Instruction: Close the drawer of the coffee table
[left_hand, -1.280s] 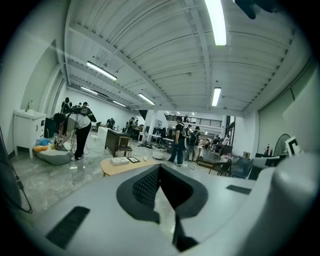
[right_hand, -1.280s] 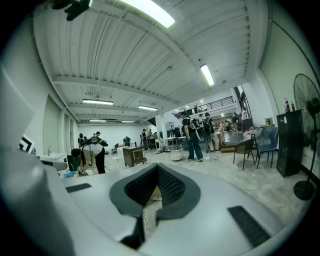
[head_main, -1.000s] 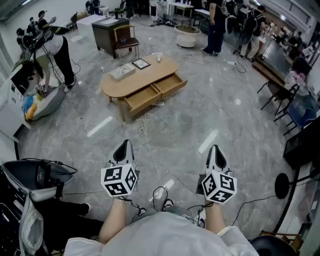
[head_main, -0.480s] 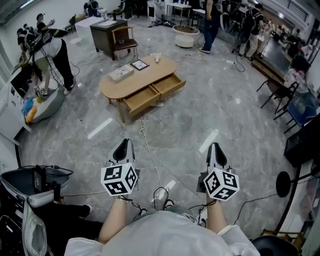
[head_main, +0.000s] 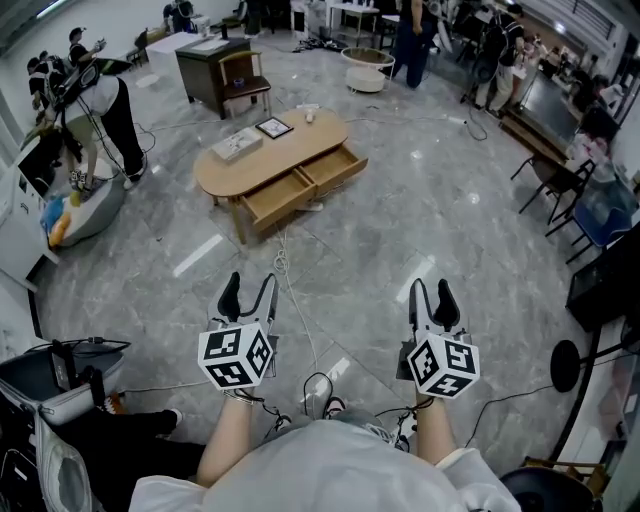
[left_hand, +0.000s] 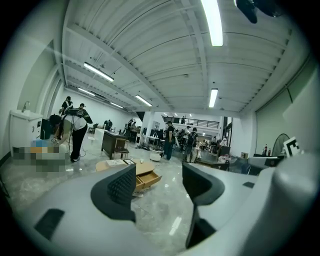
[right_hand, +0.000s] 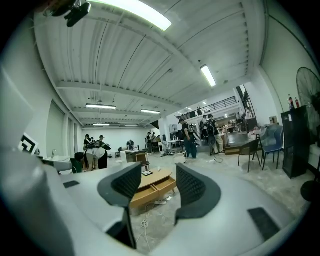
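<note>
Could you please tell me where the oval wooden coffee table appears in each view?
Head view: the oval wooden coffee table sits upper centre-left.
Left gripper view: the table is left of centre.
Right gripper view: the table is just below centre.
Shared landmark: the dark cabinet behind it.

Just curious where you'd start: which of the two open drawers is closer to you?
The left drawer in the head view, lower in the picture; the right drawer sits farther off.
</note>
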